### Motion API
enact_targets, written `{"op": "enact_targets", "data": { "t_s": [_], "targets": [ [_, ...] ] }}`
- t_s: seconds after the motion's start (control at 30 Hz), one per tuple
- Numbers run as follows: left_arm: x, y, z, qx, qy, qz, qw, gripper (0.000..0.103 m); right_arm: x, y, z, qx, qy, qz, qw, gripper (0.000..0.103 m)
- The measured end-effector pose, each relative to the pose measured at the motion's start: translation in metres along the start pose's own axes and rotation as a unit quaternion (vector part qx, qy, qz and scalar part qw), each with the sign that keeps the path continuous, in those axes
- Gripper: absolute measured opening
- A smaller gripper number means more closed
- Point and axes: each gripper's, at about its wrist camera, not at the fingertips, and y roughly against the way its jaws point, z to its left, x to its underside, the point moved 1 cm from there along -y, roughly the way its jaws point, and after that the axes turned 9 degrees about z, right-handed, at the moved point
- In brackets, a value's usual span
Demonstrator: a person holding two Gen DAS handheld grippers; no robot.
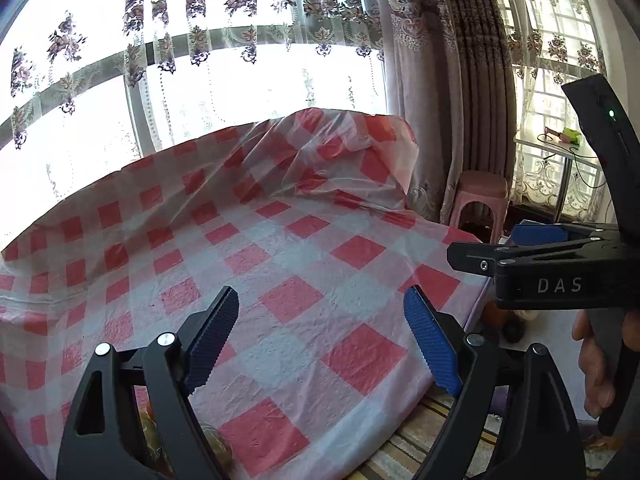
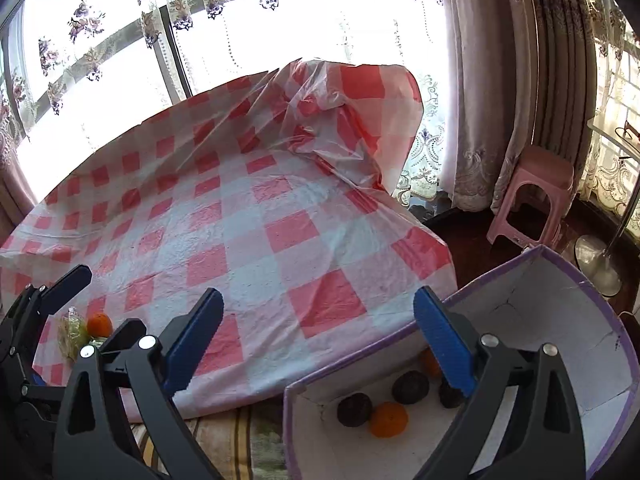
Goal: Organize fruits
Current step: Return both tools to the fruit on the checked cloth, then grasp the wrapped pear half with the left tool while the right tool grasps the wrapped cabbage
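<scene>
My right gripper (image 2: 320, 340) is open and empty, above the table edge and the near rim of a white box with purple edges (image 2: 580, 276). In the box lie an orange (image 2: 388, 419), a second orange (image 2: 430, 362) partly hidden by my finger, and dark round fruits (image 2: 410, 387). On the table at the left an orange (image 2: 99, 324) lies beside a clear plastic bag (image 2: 72, 334). My left gripper (image 1: 322, 338) is open and empty over the red-and-white checked tablecloth (image 1: 280, 248); it also shows in the right wrist view (image 2: 60, 284).
The cloth is bunched up high at the table's far side (image 2: 352, 112). A pink stool (image 2: 532, 196) stands by the curtains. A fan base (image 2: 598, 264) stands on the floor at the right. The right gripper's body (image 1: 560, 276) shows in the left view.
</scene>
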Motion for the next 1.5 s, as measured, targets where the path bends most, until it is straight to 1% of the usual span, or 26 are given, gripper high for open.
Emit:
{"op": "enact_targets", "data": {
  "t_s": [0.1, 0.23, 0.47, 0.63, 0.7, 0.77, 0.83, 0.97, 1.1, 1.17, 1.33, 1.5],
  "targets": [
    [0.004, 0.009, 0.02, -0.006, 0.029, -0.005, 0.9996, 0.083, 0.003, -0.004, 0.018, 0.002, 0.008, -0.004, 1.0, 0.096],
    [0.01, 0.02, 0.044, -0.022, 0.054, -0.013, 0.9982, 0.083, 0.009, -0.008, 0.041, -0.004, 0.021, -0.005, 1.0, 0.096],
    [0.03, 0.039, 0.092, -0.047, 0.107, -0.015, 0.993, 0.083, 0.026, -0.01, 0.088, -0.014, 0.072, -0.007, 0.997, 0.096],
    [0.055, 0.046, 0.133, -0.07, 0.157, 0.002, 0.9851, 0.083, 0.037, -0.009, 0.121, -0.025, 0.114, -0.011, 0.993, 0.096],
    [0.069, 0.047, 0.151, -0.074, 0.184, 0.016, 0.98, 0.083, 0.041, -0.007, 0.133, -0.027, 0.133, -0.015, 0.991, 0.096],
    [0.083, 0.047, 0.169, -0.069, 0.216, 0.029, 0.9734, 0.083, 0.046, -0.006, 0.146, -0.023, 0.154, -0.021, 0.988, 0.097],
    [0.093, 0.047, 0.184, -0.063, 0.247, 0.039, 0.9662, 0.083, 0.05, -0.005, 0.157, -0.021, 0.174, -0.026, 0.984, 0.097],
    [0.11, 0.044, 0.202, -0.07, 0.29, 0.066, 0.9521, 0.083, 0.057, -0.001, 0.176, -0.019, 0.205, -0.04, 0.978, 0.097],
    [0.122, 0.038, 0.213, -0.059, 0.32, 0.087, 0.9417, 0.084, 0.065, 0.003, 0.198, -0.02, 0.236, -0.056, 0.97, 0.099],
    [0.125, 0.034, 0.215, -0.053, 0.322, 0.094, 0.9406, 0.084, 0.071, 0.005, 0.21, -0.018, 0.257, -0.065, 0.964, 0.099],
    [0.125, 0.026, 0.212, -0.047, 0.316, 0.107, 0.9414, 0.084, 0.086, 0.01, 0.237, -0.002, 0.312, -0.089, 0.946, 0.101],
    [0.128, 0.018, 0.213, -0.04, 0.32, 0.118, 0.9392, 0.083, 0.098, 0.006, 0.257, 0.011, 0.355, -0.095, 0.93, 0.101]
  ]
}}
